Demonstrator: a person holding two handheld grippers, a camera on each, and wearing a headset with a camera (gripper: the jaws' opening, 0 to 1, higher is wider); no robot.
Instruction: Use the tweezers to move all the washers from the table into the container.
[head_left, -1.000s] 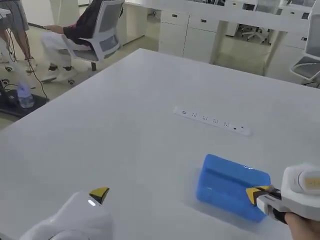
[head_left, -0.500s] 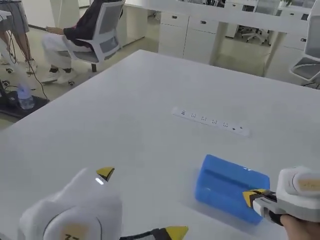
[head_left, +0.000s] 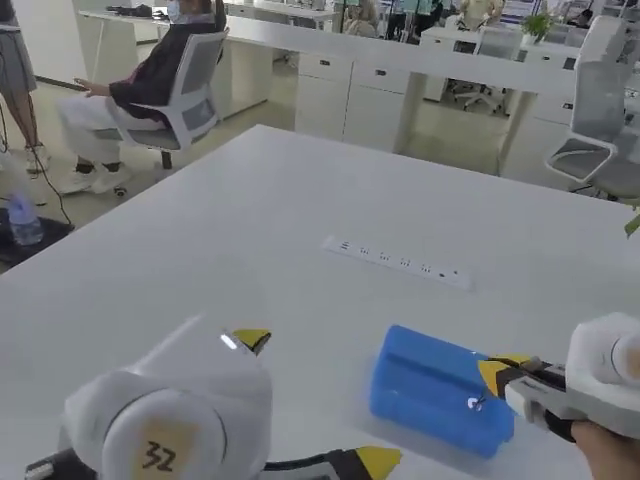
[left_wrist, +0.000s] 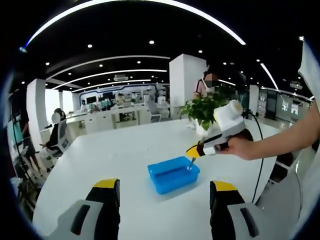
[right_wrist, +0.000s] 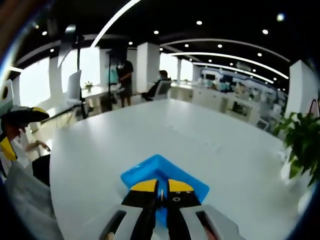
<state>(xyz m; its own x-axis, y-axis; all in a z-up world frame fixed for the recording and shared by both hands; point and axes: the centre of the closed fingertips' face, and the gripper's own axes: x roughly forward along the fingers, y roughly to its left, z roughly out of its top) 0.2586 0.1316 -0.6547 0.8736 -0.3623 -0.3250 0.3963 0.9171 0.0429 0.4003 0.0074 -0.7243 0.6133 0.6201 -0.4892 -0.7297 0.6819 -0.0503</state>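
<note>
A blue rectangular container (head_left: 435, 395) stands on the white table (head_left: 250, 230) near the front right. My right gripper (head_left: 500, 376) reaches in from the right, shut on thin tweezers (head_left: 480, 398) whose tip hangs just over the container's right part. A small bright glint shows at that tip; I cannot tell if it is a washer. In the right gripper view the jaws (right_wrist: 161, 186) are closed together above the container (right_wrist: 150, 172). My left gripper (head_left: 312, 400) is at the front left, open and holding nothing. Its own view looks at the container (left_wrist: 172, 173) and the right gripper (left_wrist: 196, 150).
A white power strip (head_left: 395, 260) lies across the table's middle. A potted plant (left_wrist: 202, 107) stands at one table edge. A person sits in an office chair (head_left: 180, 85) beyond the far left corner, with desks behind.
My left gripper has risen and come forward, so both of its open jaws now show. The right gripper has stayed over the container, shifted slightly left. The head camera has tilted up.
</note>
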